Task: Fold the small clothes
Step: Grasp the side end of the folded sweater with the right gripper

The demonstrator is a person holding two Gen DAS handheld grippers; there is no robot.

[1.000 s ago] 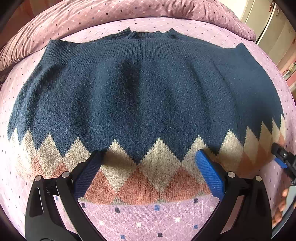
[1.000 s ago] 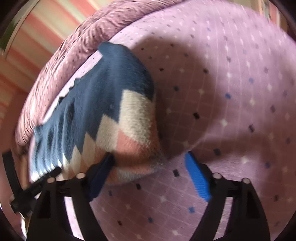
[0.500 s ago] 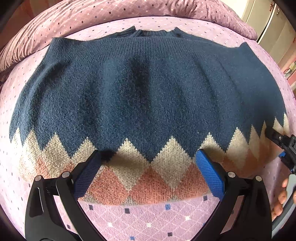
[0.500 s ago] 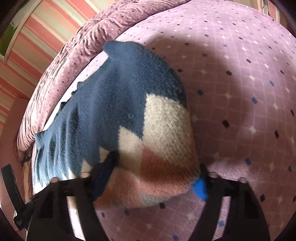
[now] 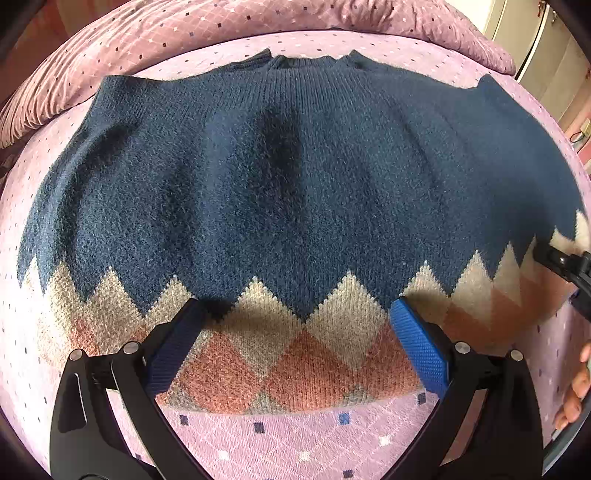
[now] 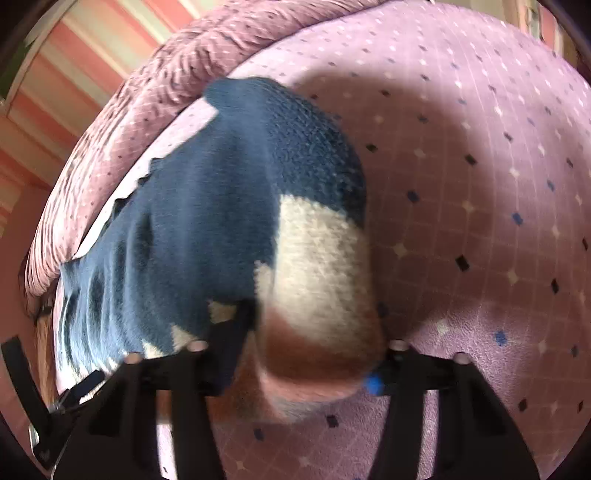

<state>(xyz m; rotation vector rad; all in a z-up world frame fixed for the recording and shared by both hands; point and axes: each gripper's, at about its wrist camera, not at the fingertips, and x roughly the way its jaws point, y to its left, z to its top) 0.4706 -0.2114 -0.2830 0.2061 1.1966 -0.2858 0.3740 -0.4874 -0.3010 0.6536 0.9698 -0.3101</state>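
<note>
A navy knit sweater (image 5: 295, 177) with a cream and rust diamond band along its hem lies flat on the pink patterned bedspread (image 5: 295, 435). My left gripper (image 5: 295, 332) is open, its blue pads straddling the middle of the hem from above. My right gripper (image 6: 306, 354) is open around the hem's right corner (image 6: 317, 295), which bulges up between the fingers and hides the blue pads; the view is blurred. The right gripper also shows at the right edge of the left wrist view (image 5: 565, 266).
A rumpled mauve quilt (image 5: 221, 26) runs along the far side of the bed. A striped pink wall (image 6: 55, 92) is behind it. A pale cupboard (image 5: 546, 55) stands at the far right. Bare bedspread (image 6: 480, 184) lies right of the sweater.
Both grippers have moved forward onto the hem. The right gripper has slid over the corner, so the fabric now fills the gap between its fingers.
</note>
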